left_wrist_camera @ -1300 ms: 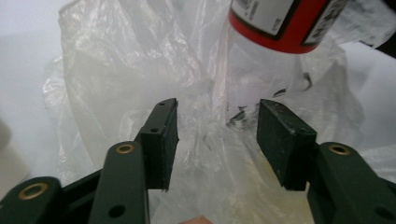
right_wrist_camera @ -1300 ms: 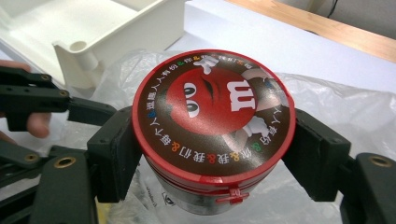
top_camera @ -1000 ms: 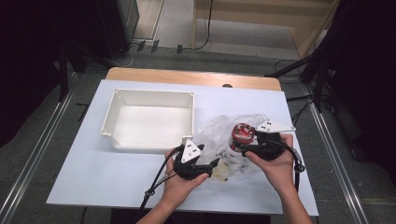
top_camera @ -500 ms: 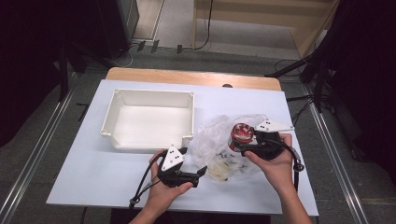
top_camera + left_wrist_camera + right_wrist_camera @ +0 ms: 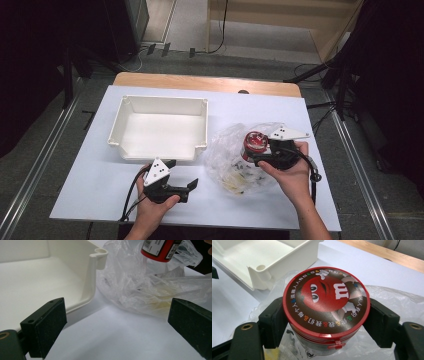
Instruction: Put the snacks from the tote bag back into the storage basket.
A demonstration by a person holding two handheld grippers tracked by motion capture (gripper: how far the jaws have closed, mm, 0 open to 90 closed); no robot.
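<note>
Table (image 5: 90,195): white top, nothing in the way between bag and tray.

Tray (image 5: 160,127): empty, sits just left of the bag. Near-right corner post almost touches the plastic, so likely drop-off, my guess.

Bag (image 5: 235,160): clear, crumpled, lying flat, mouth toward the can. Some pale yellowish stuff looks to be inside, can't tell what. It's loose now, nothing pins it.

Can (image 5: 325,305): red lid, held upright above the bag, bottom hanging clear of the plastic in the left gripper view (image 5: 160,247).

Right gripper (image 5: 260,150): clamped on the can just under the lid, pads on opposite sides, grip looks square.

Left gripper (image 5: 182,182): jaws have just been opening, now spread wide with nothing between them, sitting near the table edge, apart from the bag.

Step in hand, as I read it: get the can free of the bag and over to the tray.

How to do it well:
- Lift the can straight up first, check no film clings to the base.
- If plastic drags, pin the bag's near edge with the left gripper.
- Carry over the tray wall with margin; that corner post is the snag point.
- Keep it upright, set down flat, then let go.
</note>
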